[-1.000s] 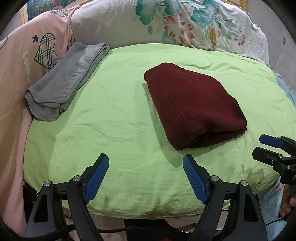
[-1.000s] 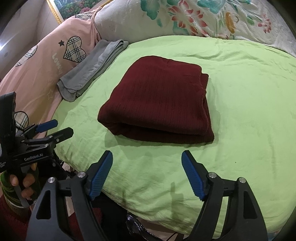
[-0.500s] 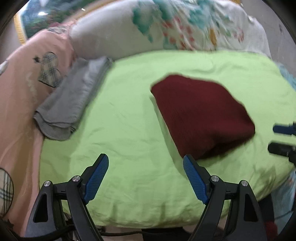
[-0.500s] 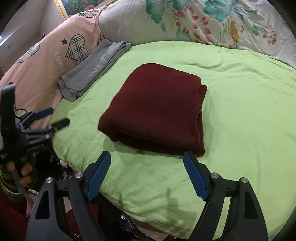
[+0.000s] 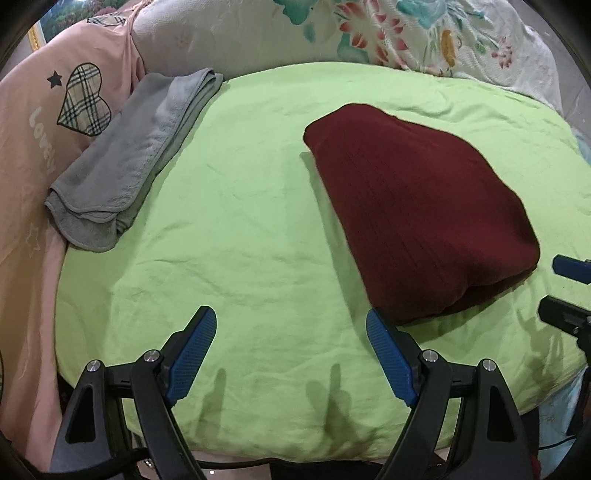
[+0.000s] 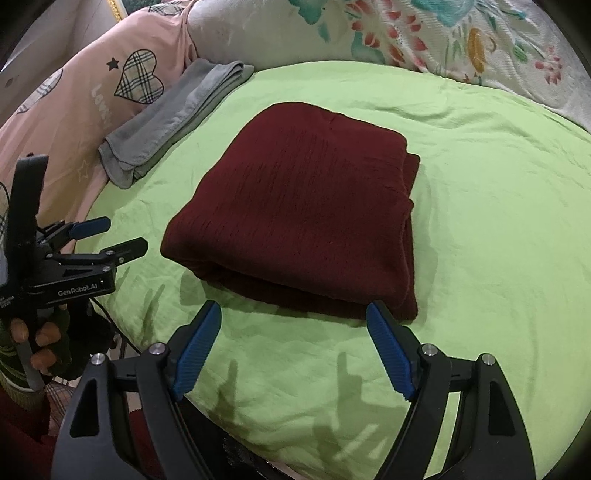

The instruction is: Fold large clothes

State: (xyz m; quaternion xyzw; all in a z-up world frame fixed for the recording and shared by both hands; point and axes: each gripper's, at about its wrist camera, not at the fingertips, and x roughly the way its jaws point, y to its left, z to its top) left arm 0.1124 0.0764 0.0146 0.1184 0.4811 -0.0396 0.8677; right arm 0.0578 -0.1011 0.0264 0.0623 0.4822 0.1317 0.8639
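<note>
A dark red knit garment (image 5: 417,221) (image 6: 303,218) lies folded into a thick rectangle on the green sheet (image 5: 240,229) (image 6: 498,221). My left gripper (image 5: 291,328) hovers open over bare sheet, just left of the garment's near corner, nothing between its blue pads. My right gripper (image 6: 293,321) stands open right in front of the garment's near folded edge, empty too. In the right wrist view the left gripper (image 6: 114,236) shows at the left edge, held by a gloved hand (image 6: 40,332). The right gripper's fingertips (image 5: 569,269) poke in at the right edge of the left wrist view.
A folded grey towel (image 5: 136,158) (image 6: 173,118) lies at the sheet's far left edge. A pink quilt with a plaid heart (image 5: 85,99) (image 6: 138,77) lies to the left, and a floral pillow (image 5: 369,33) (image 6: 424,33) runs along the back. The bed's near edge drops off below both grippers.
Both grippers have moved a little closer to the folded red garment, which now looms larger in both views. The garment and the towel have not moved.
</note>
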